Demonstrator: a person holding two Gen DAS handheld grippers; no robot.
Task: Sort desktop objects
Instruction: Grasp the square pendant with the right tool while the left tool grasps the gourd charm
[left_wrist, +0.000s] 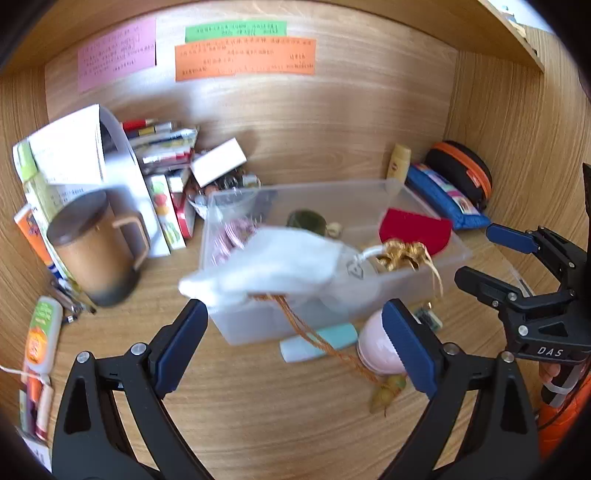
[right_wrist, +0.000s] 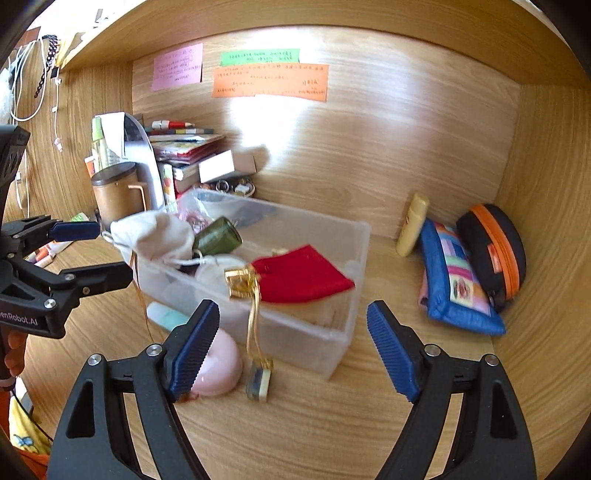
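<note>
A clear plastic bin (left_wrist: 258, 326) (right_wrist: 347, 280) stands mid-desk. A white cloth pouch (left_wrist: 269, 267) (right_wrist: 155, 236) is draped over its near-left rim. A red pouch (left_wrist: 413, 230) (right_wrist: 303, 275) with gold ribbon lies on the right side, its cord and tag (right_wrist: 258, 382) hanging outside. A green bottle (right_wrist: 218, 236) lies inside. My left gripper (left_wrist: 295, 347) (right_wrist: 99, 254) is open just short of the white pouch, with nothing between its pads. My right gripper (right_wrist: 293, 350) (left_wrist: 487, 258) is open in front of the red pouch, holding nothing.
A pink round case (right_wrist: 218, 363) and a teal tube (left_wrist: 321, 341) lie before the bin. A brown lidded mug (left_wrist: 99, 251) and stacked books stand at left. A yellow tube (right_wrist: 413, 225), a blue pouch (right_wrist: 454, 280) and a black-orange case (right_wrist: 491, 251) are at right.
</note>
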